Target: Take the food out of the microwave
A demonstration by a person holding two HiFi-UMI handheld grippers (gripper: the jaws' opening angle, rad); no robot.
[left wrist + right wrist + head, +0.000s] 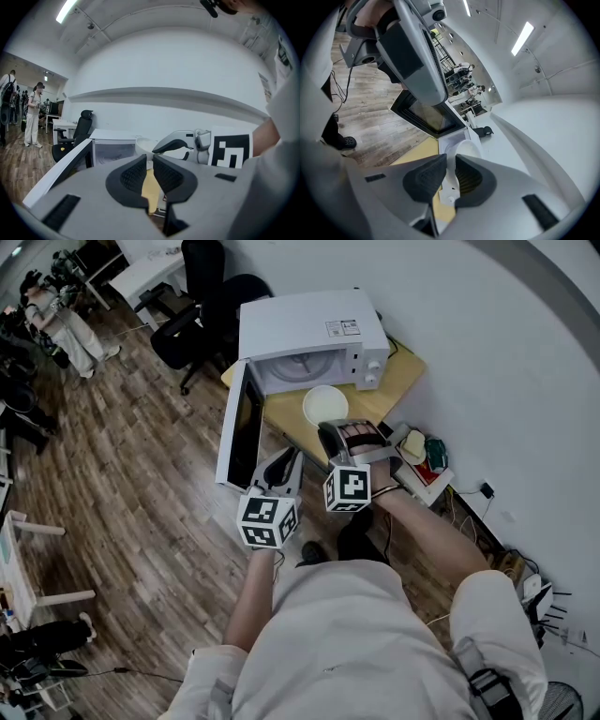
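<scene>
Left gripper [281, 467] level, just front of microwave [309, 329] open door [239, 423], fingers [133, 174] nearly together, thin slit, nothing between. Right gripper [336, 432] tilted down, fingers pinching white bowl [323, 404] rim, just outside microwave mouth, over worktop [405, 367].

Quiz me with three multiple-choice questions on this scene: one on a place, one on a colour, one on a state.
1. Where is the white bowl? A) inside the microwave B) in front of it, over the table C) on the floor
2. What colour is the microwave? A) black B) white C) red
3. Its door is: A) open B) shut C) missing

Answers: 1 B, the head view shows the bowl outside the opening. 2 B, its casing is white. 3 A, the door is swung out to the side.
</scene>
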